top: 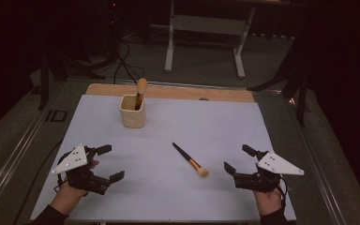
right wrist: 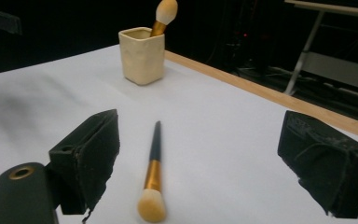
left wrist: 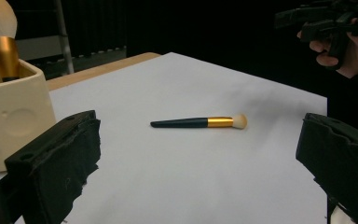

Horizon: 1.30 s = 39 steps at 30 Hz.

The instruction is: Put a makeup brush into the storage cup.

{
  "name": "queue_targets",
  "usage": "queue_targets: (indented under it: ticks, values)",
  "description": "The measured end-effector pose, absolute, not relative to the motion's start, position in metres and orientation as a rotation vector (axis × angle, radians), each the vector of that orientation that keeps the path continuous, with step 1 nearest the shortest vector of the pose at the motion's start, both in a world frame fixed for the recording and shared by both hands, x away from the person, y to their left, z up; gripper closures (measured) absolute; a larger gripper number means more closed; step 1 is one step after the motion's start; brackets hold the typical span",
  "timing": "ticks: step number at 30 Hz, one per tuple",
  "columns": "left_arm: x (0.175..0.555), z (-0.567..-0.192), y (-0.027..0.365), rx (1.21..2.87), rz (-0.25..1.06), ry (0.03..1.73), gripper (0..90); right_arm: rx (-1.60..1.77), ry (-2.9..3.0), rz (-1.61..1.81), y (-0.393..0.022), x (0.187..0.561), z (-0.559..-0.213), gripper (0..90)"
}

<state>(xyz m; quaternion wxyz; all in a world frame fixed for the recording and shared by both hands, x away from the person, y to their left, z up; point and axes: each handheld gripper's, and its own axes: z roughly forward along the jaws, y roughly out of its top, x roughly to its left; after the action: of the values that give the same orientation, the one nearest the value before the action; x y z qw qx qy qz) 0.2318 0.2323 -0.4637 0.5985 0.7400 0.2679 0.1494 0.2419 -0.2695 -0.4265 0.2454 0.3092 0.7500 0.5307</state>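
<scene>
Loose brush (top: 191,160) lies flat on the tabletop (top: 225,122), in front of the cup (top: 132,111) and off to its right, well apart from it. A 2nd brush (top: 140,92) stands in the cup, head up.

Long axis runs diagonal: black handle tip points back toward the cup, bristle head points away from it toward the right gripper (top: 237,161).

Right gripper is the nearer one. Its jaws are spread wide, nothing held, sitting just past the bristle end on the side away from the cup. In the right gripper view the brush (right wrist: 152,178) lies almost straight ahead between the jaws, head nearest, handle running away toward the cup (right wrist: 141,55).

Left gripper (top: 110,162) also has jaws spread and empty, in front of the cup, farther from the brush. From the left gripper view the brush (left wrist: 199,122) lies crosswise, well ahead.

Judgement: the right side takes the pick. Jaws already line up along the axis, so they need a turn to close across the handle or ferrule, not end-on over the bristles.
</scene>
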Motion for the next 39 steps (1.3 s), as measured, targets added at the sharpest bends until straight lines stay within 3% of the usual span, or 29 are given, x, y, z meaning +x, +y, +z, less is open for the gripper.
queue_targets:
  ticks: [23, 39]
  values:
    - [0.231, -0.463, 0.233, 1.715, 0.34, 0.624, 0.3, 0.731, 2.254, 1.511, -0.239, 0.282, -0.371, 10.5]
    - [0.23, -0.463, 0.234, 1.713, 0.343, 0.62, 0.3, 0.639, 2.455, 1.419, -0.208, 0.304, -0.379, 13.4]
